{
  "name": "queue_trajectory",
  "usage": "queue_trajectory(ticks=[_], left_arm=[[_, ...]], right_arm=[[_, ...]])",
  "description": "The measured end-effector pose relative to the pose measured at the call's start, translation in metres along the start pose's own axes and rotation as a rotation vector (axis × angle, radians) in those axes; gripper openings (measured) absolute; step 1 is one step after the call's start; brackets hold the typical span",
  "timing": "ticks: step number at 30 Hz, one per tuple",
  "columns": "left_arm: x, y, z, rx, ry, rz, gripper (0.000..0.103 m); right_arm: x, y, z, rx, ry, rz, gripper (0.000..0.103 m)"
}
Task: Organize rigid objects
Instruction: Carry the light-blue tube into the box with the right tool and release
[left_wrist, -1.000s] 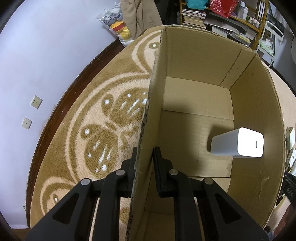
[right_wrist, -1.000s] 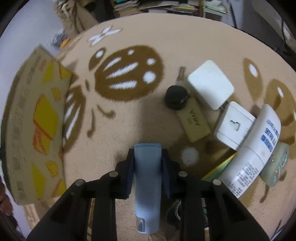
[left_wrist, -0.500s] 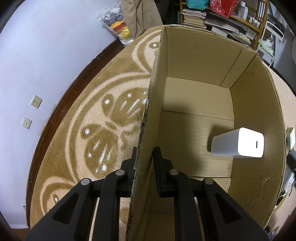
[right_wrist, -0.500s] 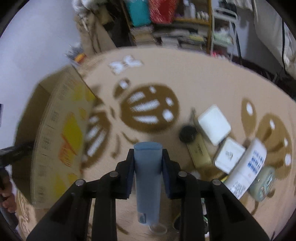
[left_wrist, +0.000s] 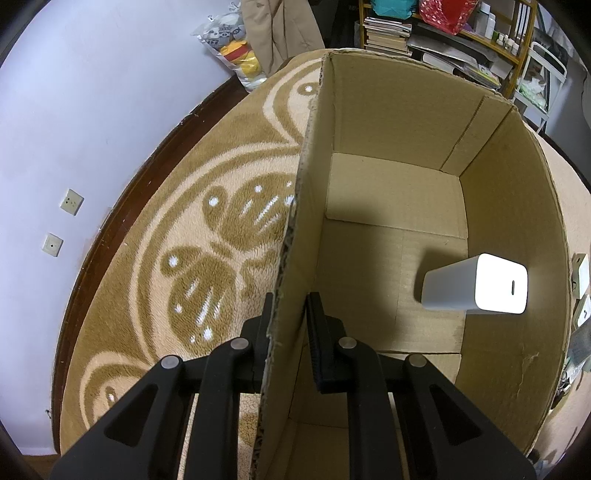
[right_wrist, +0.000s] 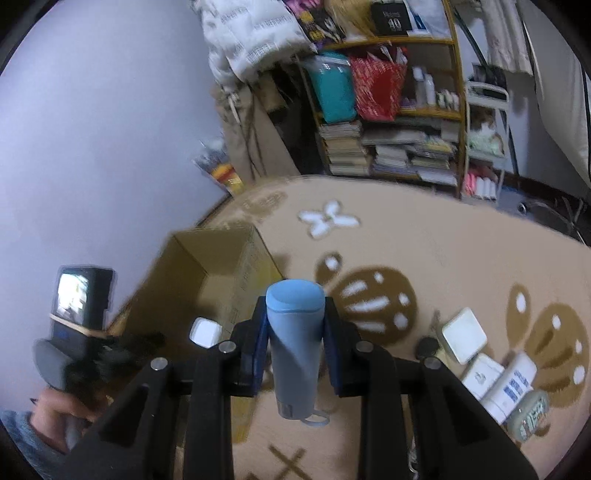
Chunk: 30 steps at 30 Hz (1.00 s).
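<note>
My left gripper (left_wrist: 290, 314) is shut on the near wall of an open cardboard box (left_wrist: 306, 206), one finger outside and one inside. A white rectangular device (left_wrist: 476, 290) stands inside the box at the right. My right gripper (right_wrist: 295, 321) is shut on a light blue bottle (right_wrist: 295, 343) and holds it in the air, to the right of the box (right_wrist: 221, 273). The white device (right_wrist: 204, 331) shows inside the box there too. The left gripper's body (right_wrist: 79, 332) shows at the left edge.
Several loose items lie on the patterned carpet at the right: a white square box (right_wrist: 463, 334), a black round lid (right_wrist: 426, 347), a white tube with blue print (right_wrist: 515, 386). Cluttered bookshelves (right_wrist: 388, 129) stand at the back. The wall (left_wrist: 92, 122) runs left of the box.
My right gripper has lifted the blue bottle off the carpet and swung up and toward the box. My left gripper has kept its hold on the box wall.
</note>
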<state>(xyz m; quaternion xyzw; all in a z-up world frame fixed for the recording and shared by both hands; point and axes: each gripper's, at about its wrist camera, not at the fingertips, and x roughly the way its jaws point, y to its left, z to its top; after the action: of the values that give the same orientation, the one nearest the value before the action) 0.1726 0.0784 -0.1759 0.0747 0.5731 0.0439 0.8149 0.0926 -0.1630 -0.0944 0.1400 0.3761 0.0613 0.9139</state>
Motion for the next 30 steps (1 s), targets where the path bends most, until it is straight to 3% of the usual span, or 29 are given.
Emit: queue_trajectory(ticks=[7,15,30], left_arm=[[0.0,-0.001,-0.001,0.002,-0.001,0.001,0.014],[0.0,-0.002,-0.001,0.006,-0.001,0.001,0.014],[-0.001,-0.005,0.0,0.029,-0.006,0.014,0.014]], right_arm=[[-0.034,0.027,0.011,-0.005,-0.139,0.168,0.029],[-0.039,0.052,0.008,-0.007,-0.144,0.326,0.029],[0.029,0.041,-0.022,0.018,0.029,0.238,0.029]])
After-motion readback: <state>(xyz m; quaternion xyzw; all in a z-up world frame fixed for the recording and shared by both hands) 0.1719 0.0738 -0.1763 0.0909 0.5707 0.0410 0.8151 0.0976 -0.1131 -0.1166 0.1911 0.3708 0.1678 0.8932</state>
